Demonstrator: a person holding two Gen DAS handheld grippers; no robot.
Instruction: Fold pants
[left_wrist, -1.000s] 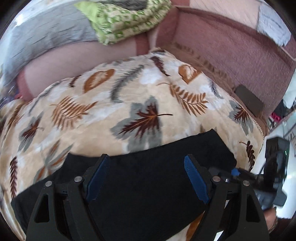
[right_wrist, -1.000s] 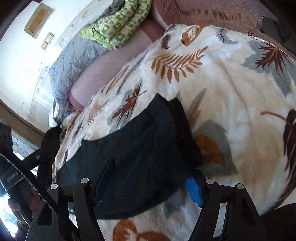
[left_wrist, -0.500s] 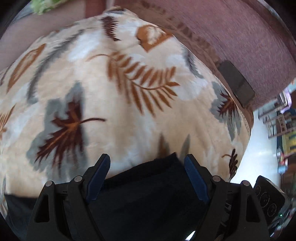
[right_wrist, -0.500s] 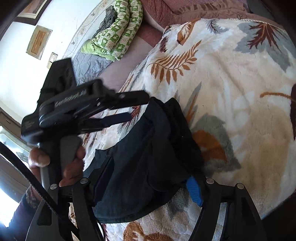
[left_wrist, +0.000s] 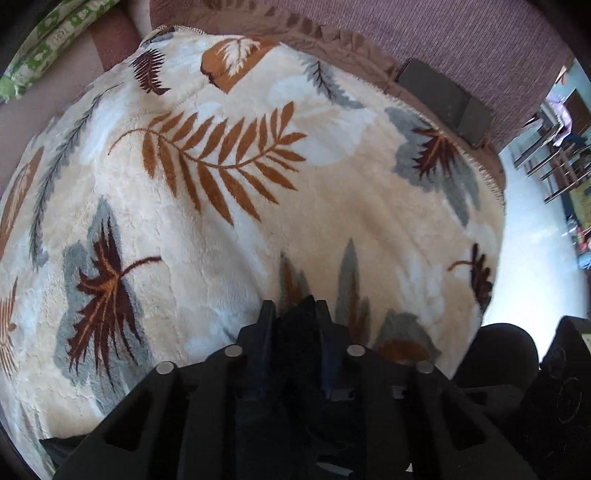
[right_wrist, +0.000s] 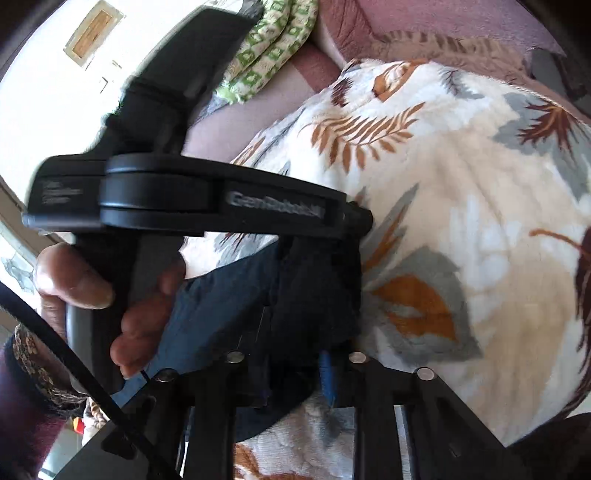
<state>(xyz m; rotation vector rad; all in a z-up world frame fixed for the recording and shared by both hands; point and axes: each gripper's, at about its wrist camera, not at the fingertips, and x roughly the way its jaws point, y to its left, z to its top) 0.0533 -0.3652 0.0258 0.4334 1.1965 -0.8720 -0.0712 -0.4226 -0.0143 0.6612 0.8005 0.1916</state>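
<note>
A person's left hand (right_wrist: 110, 299) grips the handle of the left gripper (left_wrist: 291, 314) at the left of the right-wrist view, a patterned cuff (right_wrist: 33, 354) at the wrist. That tool reaches across to the far edge of the dark pants (right_wrist: 229, 295), which lie on a leaf-print blanket (left_wrist: 236, 206) spread over a sofa (left_wrist: 461, 40). Its jaws are closing, and in its own camera a peak of dark cloth stands pinched between them, so the pads appear already to press on fabric.

Further right, the right gripper (right_wrist: 295, 365) sits low over the near edge of the same garment. Its jaws too are closing, with a bunched fold of cloth caught between the blue pads (right_wrist: 327, 373). A green quilt (right_wrist: 273, 44) lies folded at the back, and a dark flat object (left_wrist: 443, 99) rests near the sofa's backrest.

The pants look soft and limp, light enough to lift by two pinches but sure to sag and drape between them. The plush blanket beneath may cling to the cloth and could get nipped along with it. The sounder hold, by the look of it, is on the thick seamed edges or corners, where several layers stack, rather than on a single loose layer that would slide free. Both tools seem placed at one end of the garment, ready to carry that end over for a fold.
</note>
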